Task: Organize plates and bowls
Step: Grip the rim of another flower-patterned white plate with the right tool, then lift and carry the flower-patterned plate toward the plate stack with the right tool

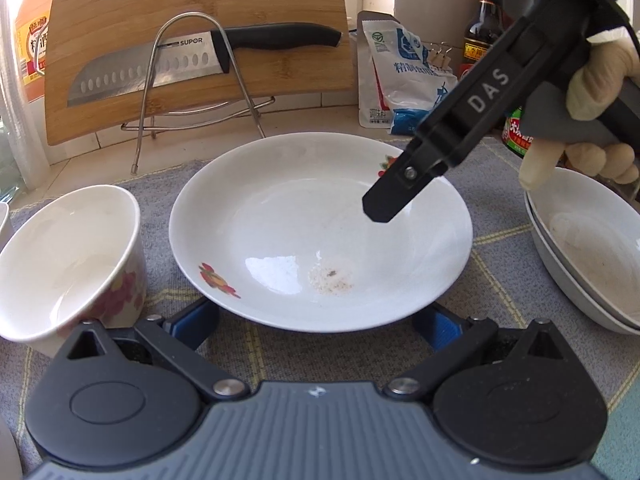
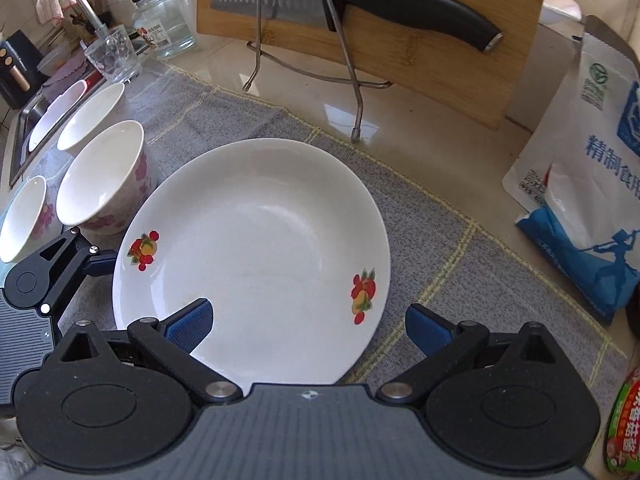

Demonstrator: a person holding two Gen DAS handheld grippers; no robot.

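Plate (image 2: pixel 256 240): we see glossy white ceramic, round and shallow, fruit decals on its rim, crumbs inside; it lies mid-mat, near the counter's back edge.
Mat (image 2: pixel 460 280): grey woven cloth, yellow grid lines.
Bowls (image 2: pixel 100 176): white, pink-flowered, left of the plate.
Left gripper (image 1: pixel 316 322): jaws released, flanking the plate's near rim.
Right gripper (image 2: pixel 308 326): jaws released above the plate's edge.

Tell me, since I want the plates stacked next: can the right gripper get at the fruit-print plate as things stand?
Probably yes. The right gripper is open, one pad over the fruit-print plate and one outside its near rim, with nothing between them. The pink-flowered bowl stands off to the side.
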